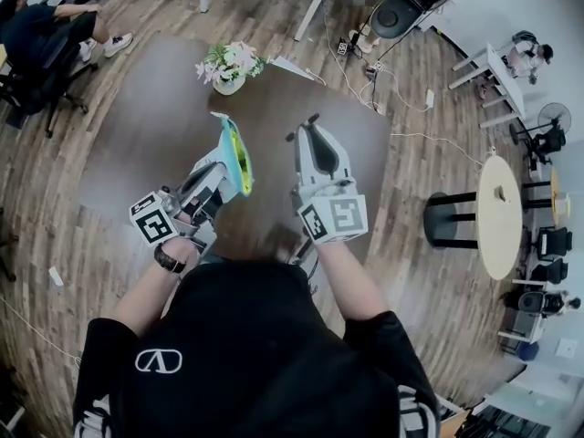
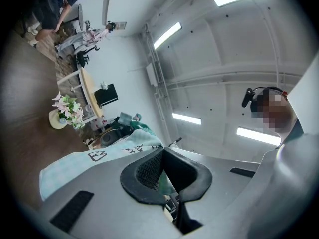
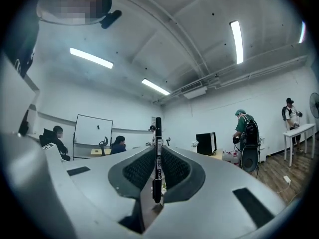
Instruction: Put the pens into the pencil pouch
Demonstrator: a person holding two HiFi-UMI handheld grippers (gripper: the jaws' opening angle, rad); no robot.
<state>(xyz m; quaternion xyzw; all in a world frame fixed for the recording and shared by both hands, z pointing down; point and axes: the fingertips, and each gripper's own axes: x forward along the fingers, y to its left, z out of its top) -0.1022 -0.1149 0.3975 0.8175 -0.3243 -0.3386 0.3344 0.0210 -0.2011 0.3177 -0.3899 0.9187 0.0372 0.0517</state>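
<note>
In the head view both grippers are held up over the dark brown table (image 1: 137, 126). My left gripper (image 1: 222, 170) is shut on the edge of a light blue pencil pouch (image 1: 234, 156), whose yellow-green inside shows and faces the right gripper. The left gripper view shows the pouch (image 2: 99, 157) pinched between the closed pads, in my left gripper (image 2: 164, 178). My right gripper (image 1: 308, 131) is shut on a black pen (image 1: 304, 126) a little to the right of the pouch. In the right gripper view the pen (image 3: 158, 153) stands upright between the pads of my right gripper (image 3: 157, 176).
A vase of pink and white flowers (image 1: 228, 66) stands at the table's far edge. A round white table (image 1: 500, 215) and black stools are at the right. A seated person (image 1: 41, 30) is at the upper left. Cables (image 1: 365, 85) lie on the wooden floor.
</note>
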